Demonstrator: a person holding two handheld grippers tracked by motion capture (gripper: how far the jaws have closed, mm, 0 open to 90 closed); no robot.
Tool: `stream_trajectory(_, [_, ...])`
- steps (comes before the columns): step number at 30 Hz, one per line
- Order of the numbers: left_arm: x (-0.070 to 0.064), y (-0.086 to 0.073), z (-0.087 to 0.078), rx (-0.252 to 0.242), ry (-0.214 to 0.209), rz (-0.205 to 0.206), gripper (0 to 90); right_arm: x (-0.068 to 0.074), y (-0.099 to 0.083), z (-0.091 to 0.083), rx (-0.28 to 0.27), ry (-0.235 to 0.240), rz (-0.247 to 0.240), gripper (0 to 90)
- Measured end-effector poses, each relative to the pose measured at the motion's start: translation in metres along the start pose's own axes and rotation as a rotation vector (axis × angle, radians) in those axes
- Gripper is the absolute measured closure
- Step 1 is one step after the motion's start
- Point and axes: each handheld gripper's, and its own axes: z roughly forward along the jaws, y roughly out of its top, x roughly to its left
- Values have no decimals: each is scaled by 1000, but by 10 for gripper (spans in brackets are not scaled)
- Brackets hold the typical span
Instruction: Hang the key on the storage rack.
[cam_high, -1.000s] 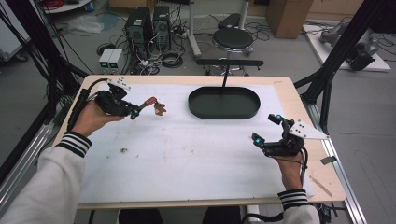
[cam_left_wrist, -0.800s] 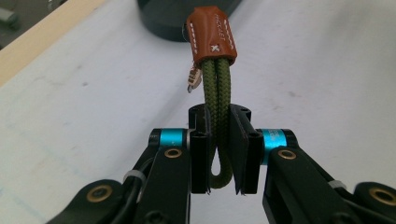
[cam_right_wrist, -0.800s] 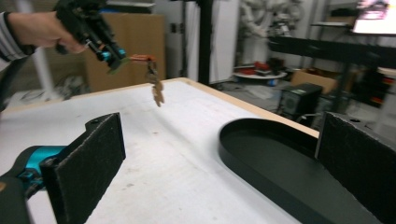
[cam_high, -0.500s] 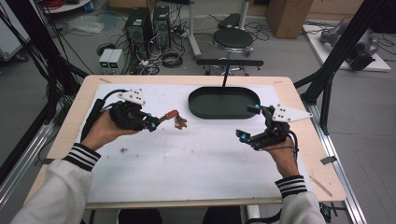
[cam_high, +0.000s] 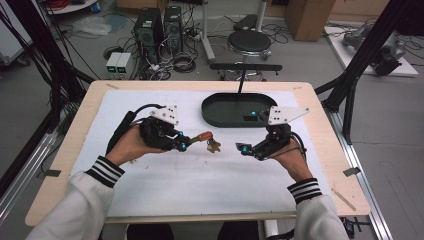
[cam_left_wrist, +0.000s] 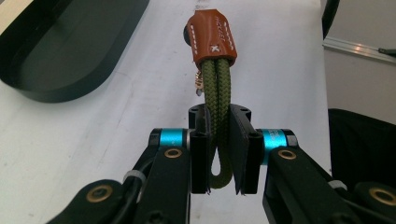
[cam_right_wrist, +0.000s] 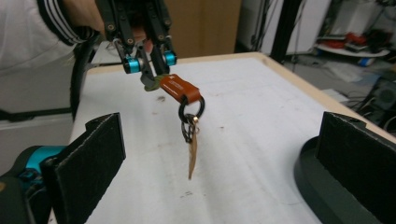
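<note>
Pinching keychain (cam_left_wrist: 215, 84) loop, left hand-held gripper (cam_left_wrist: 218, 140); jaws nearly closed.

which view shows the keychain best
The right gripper view: the whole keychain hangs from the left gripper, ring and charm clear. The left gripper view shows its green cord clamped between the jaws; the high view shows it small.

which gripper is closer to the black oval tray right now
Right. The right gripper sits just below the tray by its right half; the left gripper, holding the keychain, is farther off.
</note>
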Motion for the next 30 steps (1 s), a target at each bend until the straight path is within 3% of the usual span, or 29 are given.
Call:
stream_trajectory(5, [-5, 4, 9, 6, -19, 23, 789, 4, 3, 20, 73, 87, -34, 43])
stream_trajectory(11, [-8, 5, 17, 23, -40, 31, 789, 4, 4, 37, 115, 123, -45, 63])
stream_trajectory(14, [-9, 6, 19, 29, -45, 35, 789, 5, 5, 45, 144, 162, -70, 162])
stream_trajectory(21, [-12, 5, 22, 54, -50, 47, 789, 10, 6, 64, 227, 228, -105, 277])
stream_trajectory(30, [-16, 6, 28, 90, -59, 67, 788, 15, 4, 76, 318, 248, -154, 399])
